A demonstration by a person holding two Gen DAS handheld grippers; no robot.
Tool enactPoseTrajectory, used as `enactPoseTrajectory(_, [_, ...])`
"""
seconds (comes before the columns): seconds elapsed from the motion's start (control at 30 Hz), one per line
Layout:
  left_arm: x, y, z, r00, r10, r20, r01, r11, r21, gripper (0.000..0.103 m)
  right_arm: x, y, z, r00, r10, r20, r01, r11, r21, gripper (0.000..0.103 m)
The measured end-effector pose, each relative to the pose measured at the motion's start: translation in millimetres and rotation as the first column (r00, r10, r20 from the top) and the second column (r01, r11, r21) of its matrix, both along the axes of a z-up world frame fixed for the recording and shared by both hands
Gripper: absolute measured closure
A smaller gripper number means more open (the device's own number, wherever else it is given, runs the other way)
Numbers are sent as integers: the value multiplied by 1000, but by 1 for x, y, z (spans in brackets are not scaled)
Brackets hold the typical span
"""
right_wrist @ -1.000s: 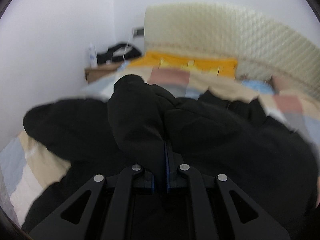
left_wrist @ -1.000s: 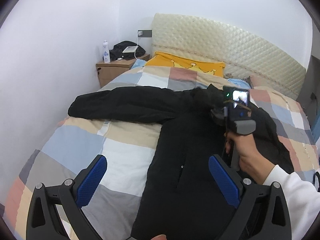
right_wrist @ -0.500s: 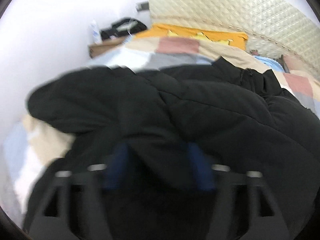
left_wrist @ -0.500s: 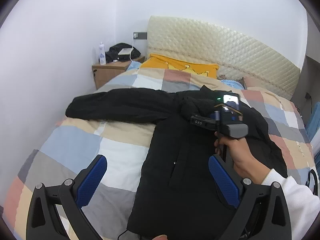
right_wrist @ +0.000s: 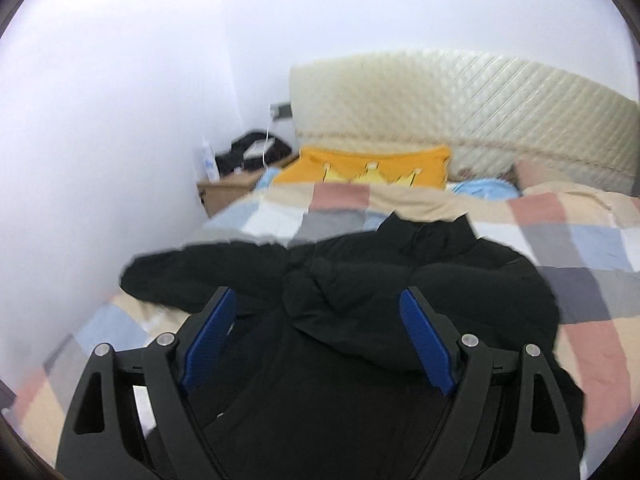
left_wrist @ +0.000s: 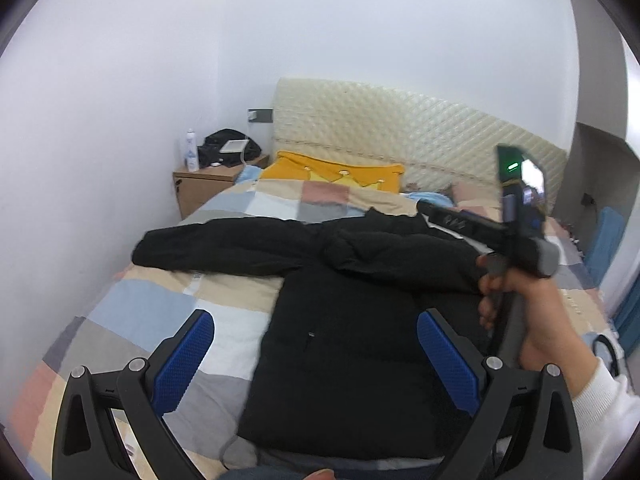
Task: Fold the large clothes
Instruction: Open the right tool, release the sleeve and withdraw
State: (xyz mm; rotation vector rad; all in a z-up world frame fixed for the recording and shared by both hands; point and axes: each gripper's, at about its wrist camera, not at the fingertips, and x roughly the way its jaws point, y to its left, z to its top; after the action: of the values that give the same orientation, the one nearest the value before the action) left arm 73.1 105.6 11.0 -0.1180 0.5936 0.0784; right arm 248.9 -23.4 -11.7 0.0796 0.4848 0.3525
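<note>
A large black padded jacket (left_wrist: 352, 320) lies on the checked bed cover, collar toward the headboard. Its left sleeve (left_wrist: 208, 248) stretches out flat to the left. Its right sleeve (right_wrist: 360, 304) lies folded across the chest. My left gripper (left_wrist: 316, 340) is open and empty, above the jacket's lower half. My right gripper (right_wrist: 316, 332) is open and empty, held above the folded sleeve; its body and the hand that holds it (left_wrist: 520, 240) show raised at the right of the left wrist view.
The bed's checked cover (left_wrist: 152, 312) reaches a white wall on the left. A cream quilted headboard (left_wrist: 400, 128), a yellow pillow (left_wrist: 332, 168) and a wooden nightstand (left_wrist: 204, 188) with a bottle and a black bag stand at the back.
My right gripper was shut on the right sleeve; it carried the sleeve across the chest, opened, let go and rose away. My left gripper stayed open and pulled back a little.
</note>
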Motion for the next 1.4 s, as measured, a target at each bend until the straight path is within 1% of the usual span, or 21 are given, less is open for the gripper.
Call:
enactPoseTrajectory(0.1, [-14, -12, 9, 999, -23, 23, 23, 1000, -3, 0, -45, -14, 26, 1000, -7, 18, 7, 1000, 8, 19])
enactPoseTrajectory(0.2, [-29, -22, 19, 998, -34, 52, 34, 999, -3, 0, -87, -30, 44, 999, -35, 38, 35, 999, 18, 19])
enactPoseTrajectory(0.3, [-42, -32, 27, 996, -52, 78, 52, 999, 1, 0, -131, -47, 61, 996, -55, 68, 52, 997, 51, 19])
enactPoseTrajectory(0.43, [-53, -43, 34, 994, -63, 89, 62, 998, 14, 0, -179, -59, 78, 990, -73, 117, 68, 997, 47, 19])
enactPoseTrajectory(0.53, [-60, -47, 38, 993, -59, 100, 58, 998, 19, 0, -207, -66, 83, 987, -81, 139, 75, 996, 45, 19])
enactPoseTrajectory(0.6, [-63, -50, 39, 992, -64, 106, 63, 998, 15, 0, -225, -70, 83, 983, -99, 156, 93, 995, 43, 19])
enactPoseTrajectory(0.7, [-66, -54, 39, 992, -67, 104, 64, 998, 29, 0, -243, -78, 79, 983, -107, 151, 100, 994, 54, 19])
enactPoseTrajectory(0.87, [-71, -59, 38, 992, -79, 100, 76, 997, 34, 0, -282, -87, 75, 973, -150, 177, 141, 988, 60, 19])
enactPoseTrajectory(1.0, [-70, -60, 35, 991, -89, 95, 87, 996, 33, 0, -295, -90, 62, 974, -169, 148, 161, 985, 70, 19])
enactPoseTrajectory(1.17, [-69, -63, 25, 992, -106, 69, 104, 994, 30, 0, -308, -96, 41, 972, -206, 113, 198, 977, 81, 19])
enactPoseTrajectory(1.4, [-69, -67, 11, 991, -127, 38, 126, 992, 24, 0, -320, -101, 23, 963, -248, 102, 244, 969, 50, 19])
